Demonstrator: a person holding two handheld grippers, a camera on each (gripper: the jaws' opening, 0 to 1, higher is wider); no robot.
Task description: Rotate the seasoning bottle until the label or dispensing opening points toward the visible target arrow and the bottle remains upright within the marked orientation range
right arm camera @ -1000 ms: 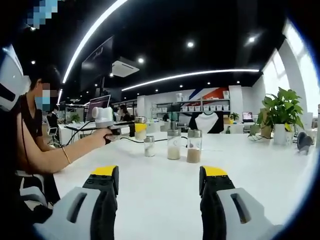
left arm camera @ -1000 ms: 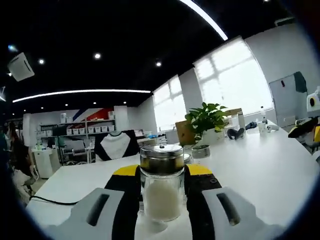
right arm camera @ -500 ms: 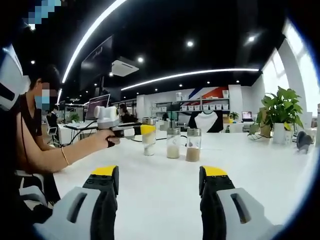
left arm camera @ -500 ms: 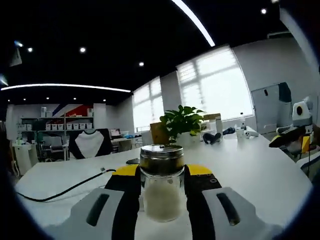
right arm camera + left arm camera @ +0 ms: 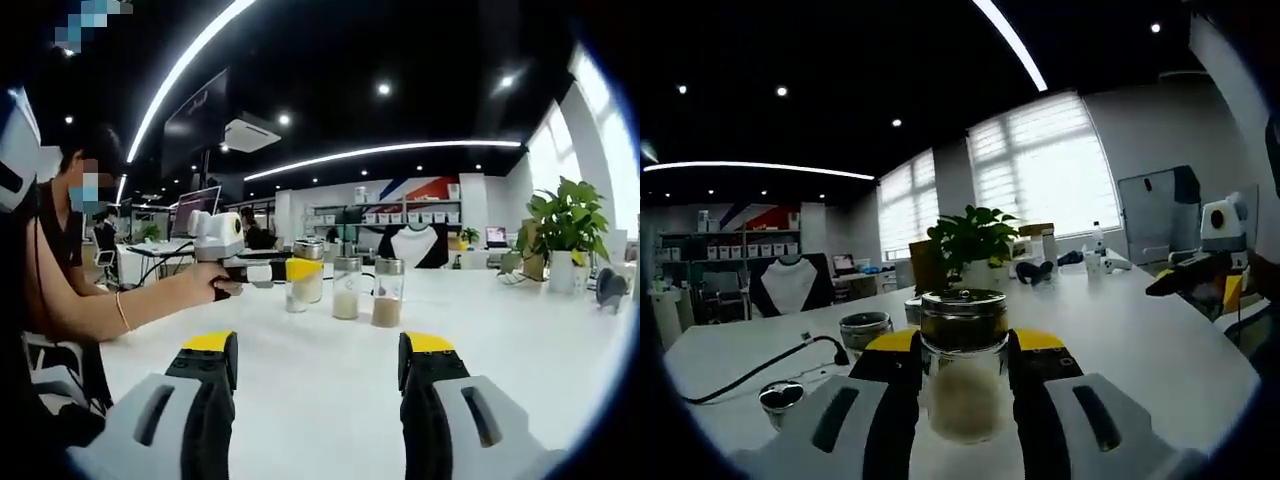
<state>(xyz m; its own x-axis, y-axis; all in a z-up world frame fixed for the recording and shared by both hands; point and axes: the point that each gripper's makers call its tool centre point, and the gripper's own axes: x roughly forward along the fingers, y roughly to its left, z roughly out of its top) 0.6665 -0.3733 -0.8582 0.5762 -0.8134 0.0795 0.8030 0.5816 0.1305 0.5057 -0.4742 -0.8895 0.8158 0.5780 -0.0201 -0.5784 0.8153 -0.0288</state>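
Left gripper (image 5: 963, 372): bottle (image 5: 962, 372) clamped between the jaws.
Right gripper (image 5: 317, 372): held wide, nothing gripped.
Nearby: two jars (image 5: 346, 288) on table (image 5: 520, 340), plant (image 5: 968, 238) behind.

My left gripper (image 5: 962, 400) and right gripper (image 5: 318, 400) have grey jaws, black insides and yellow tips.

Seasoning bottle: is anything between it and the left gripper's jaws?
No. In the left gripper view the seasoning bottle sits directly between the left gripper jaws, which are closed against its sides. The right gripper is open, away from it.
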